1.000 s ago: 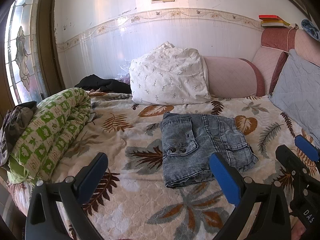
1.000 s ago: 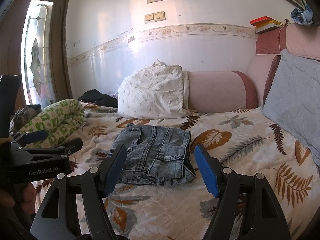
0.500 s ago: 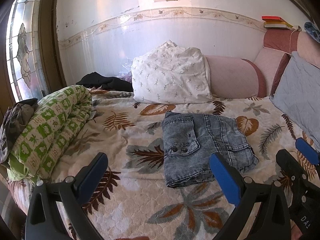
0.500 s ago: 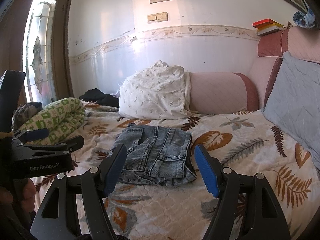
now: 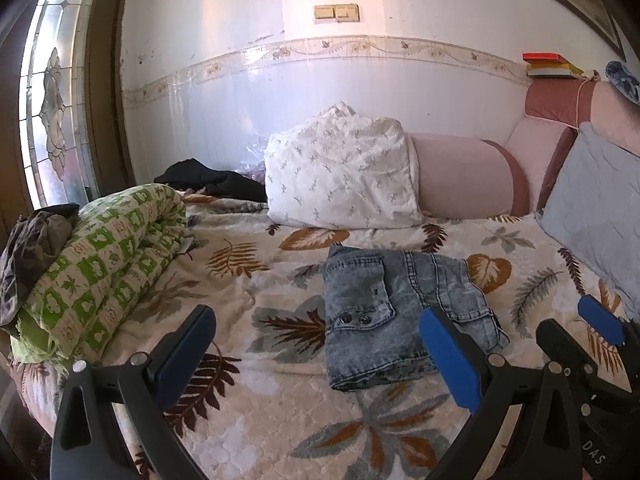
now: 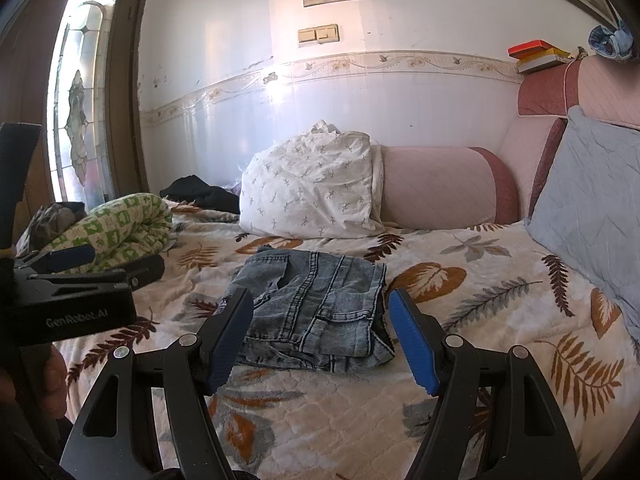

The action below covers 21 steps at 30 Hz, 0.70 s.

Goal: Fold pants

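Denim pants [image 5: 400, 316], one folded bundle

In front of me the bed [image 5: 248, 420] wears a cream cover printed with leaves. The folded denim pants [image 5: 396, 320] lie flat at its middle. A white pillow [image 5: 340, 176] and pink bolster [image 5: 460, 176] sit behind, a rolled green quilt [image 5: 104, 264] left, a grey cushion [image 5: 596, 204] right.

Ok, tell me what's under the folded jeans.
The folded jeans lie flat on the leaf-print blanket, which shows all around them. The patch of blanket right beneath is covered, so anything there cannot be seen. Neither hand-held gripper touches them.
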Tool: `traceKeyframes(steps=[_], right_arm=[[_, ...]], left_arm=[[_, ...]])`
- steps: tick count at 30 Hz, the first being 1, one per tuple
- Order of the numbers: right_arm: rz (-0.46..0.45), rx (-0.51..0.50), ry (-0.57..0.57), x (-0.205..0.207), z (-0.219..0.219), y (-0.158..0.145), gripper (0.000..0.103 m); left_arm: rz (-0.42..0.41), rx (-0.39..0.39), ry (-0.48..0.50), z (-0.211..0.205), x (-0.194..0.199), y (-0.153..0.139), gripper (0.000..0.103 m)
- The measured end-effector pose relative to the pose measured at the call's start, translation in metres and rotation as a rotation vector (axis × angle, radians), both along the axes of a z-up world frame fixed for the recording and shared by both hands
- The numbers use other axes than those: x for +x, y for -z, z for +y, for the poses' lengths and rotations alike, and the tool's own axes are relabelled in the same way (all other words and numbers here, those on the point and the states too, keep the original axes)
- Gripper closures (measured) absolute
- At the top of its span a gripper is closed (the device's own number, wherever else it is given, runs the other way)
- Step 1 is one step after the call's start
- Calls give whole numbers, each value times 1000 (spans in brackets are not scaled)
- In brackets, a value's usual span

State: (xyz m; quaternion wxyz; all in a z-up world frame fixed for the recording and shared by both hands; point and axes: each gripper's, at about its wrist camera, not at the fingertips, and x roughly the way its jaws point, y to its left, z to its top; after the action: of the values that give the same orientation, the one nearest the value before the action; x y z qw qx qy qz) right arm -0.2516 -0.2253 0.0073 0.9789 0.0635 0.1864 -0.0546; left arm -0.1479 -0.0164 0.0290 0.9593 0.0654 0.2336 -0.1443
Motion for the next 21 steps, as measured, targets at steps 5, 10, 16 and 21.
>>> traceKeyframes(steps=[5,10,16,21], right_arm=[[-8,2,6,-1,-2,-1,33],[-9,4,5,0,-3,-1,33],[-9,-9,-3,0,0,-1,33],[-8,-10,-4,0,1,-1,33]], left_arm=[[-4,-7,-26,5,2,-2,0],[0,1,-29,5,3,-1,0],[6,6,-12,7,3,0,0],[11,17,-6,7,4,1,0]])
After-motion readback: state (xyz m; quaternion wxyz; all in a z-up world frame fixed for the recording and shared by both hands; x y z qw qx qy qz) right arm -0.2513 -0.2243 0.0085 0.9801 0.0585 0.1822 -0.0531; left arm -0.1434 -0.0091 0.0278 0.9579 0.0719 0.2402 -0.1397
